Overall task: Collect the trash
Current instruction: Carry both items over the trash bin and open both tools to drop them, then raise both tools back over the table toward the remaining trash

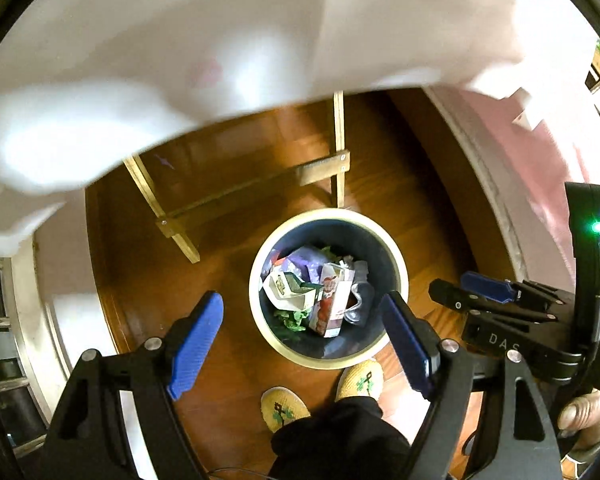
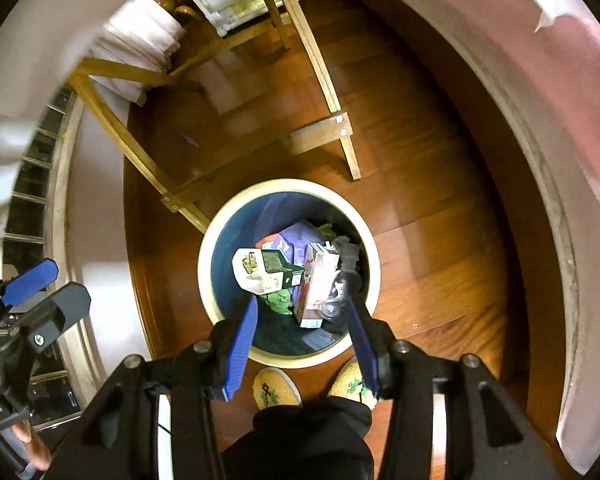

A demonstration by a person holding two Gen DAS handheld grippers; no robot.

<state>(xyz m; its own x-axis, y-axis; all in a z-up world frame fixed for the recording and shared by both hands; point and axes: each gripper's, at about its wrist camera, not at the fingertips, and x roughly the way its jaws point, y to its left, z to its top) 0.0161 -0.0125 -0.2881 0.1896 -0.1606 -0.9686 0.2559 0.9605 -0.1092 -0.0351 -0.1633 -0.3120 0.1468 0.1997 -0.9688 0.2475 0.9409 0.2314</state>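
Directly below both grippers, a round trash bin (image 1: 398, 264) with a cream rim and dark blue inside is standing on the wooden floor (image 2: 440, 208). Its contents are lying piled together: a red-and-white carton (image 2: 318, 284), a green-and-white carton (image 2: 266, 270) at its nine o'clock, purple wrapping (image 2: 300, 236) at twelve, and clear crumpled plastic (image 2: 346, 276) at three. The left gripper (image 1: 306, 336) is hanging over the bin with its blue pads spread wide and nothing between them. The right gripper (image 2: 302, 340) is likewise pointing down at the bin, jaws parted and empty. At the bin's six o'clock, two yellow slippers (image 1: 286, 408) and a dark trouser leg (image 2: 312, 432) are showing. Wooden table legs (image 2: 324, 64) are standing at the bin's twelve o'clock. A blurred white sheet (image 1: 180, 60) is filling the top of the left view.
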